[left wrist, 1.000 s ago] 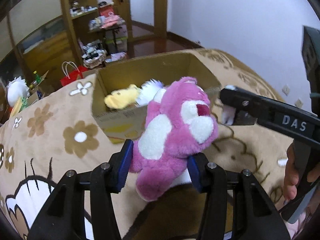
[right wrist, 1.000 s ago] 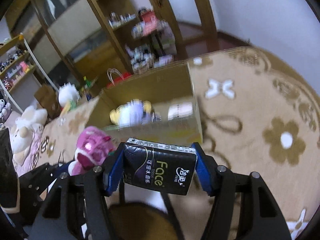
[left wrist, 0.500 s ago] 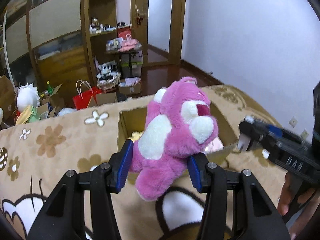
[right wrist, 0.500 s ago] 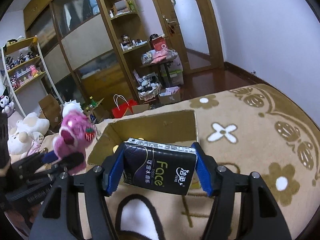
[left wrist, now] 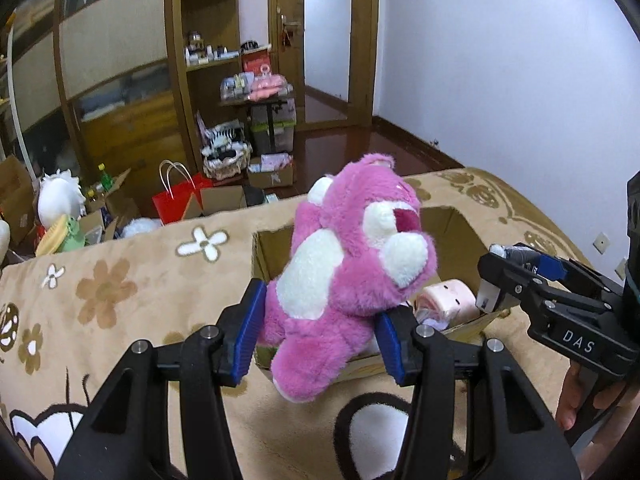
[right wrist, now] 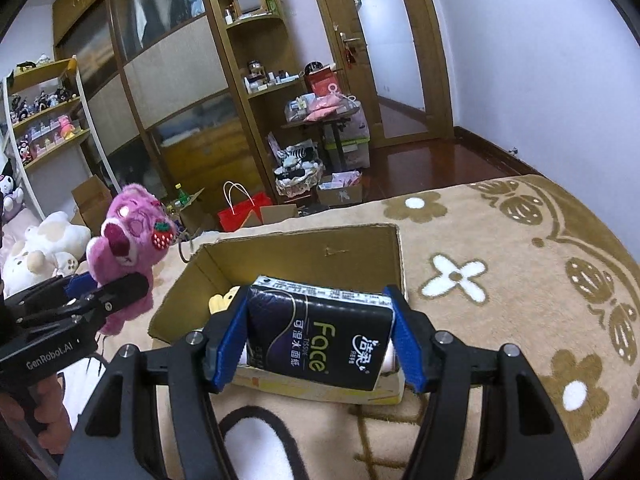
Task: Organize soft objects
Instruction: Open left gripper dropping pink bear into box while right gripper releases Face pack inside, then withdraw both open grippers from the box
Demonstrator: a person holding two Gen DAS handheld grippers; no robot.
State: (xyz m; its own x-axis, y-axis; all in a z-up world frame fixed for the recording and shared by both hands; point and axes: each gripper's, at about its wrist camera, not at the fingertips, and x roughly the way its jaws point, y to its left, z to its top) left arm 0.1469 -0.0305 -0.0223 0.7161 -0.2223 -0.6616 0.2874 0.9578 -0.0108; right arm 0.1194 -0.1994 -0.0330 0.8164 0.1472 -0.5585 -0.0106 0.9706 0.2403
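My left gripper (left wrist: 320, 334) is shut on a pink and white plush bear (left wrist: 348, 268) and holds it above the near edge of an open cardboard box (left wrist: 264, 252). The bear also shows in the right wrist view (right wrist: 128, 240). My right gripper (right wrist: 316, 340) is shut on a black tissue pack (right wrist: 320, 340) over the near wall of the same box (right wrist: 320, 248). It appears at the right of the left wrist view (left wrist: 516, 280). Inside the box lie a pink roll (left wrist: 448, 300) and a yellow soft toy (right wrist: 220, 302).
The box stands on a beige flowered blanket (right wrist: 500, 280). Beyond the bed are a red bag (right wrist: 240, 212), wooden shelves (right wrist: 248, 80), a cluttered small table (right wrist: 324, 116) and white plush toys (right wrist: 44, 248) at the left.
Both grippers have risen and tilted up, bringing more of the room into view. The bear and the tissue pack stay gripped and now sit over the box's near edge.
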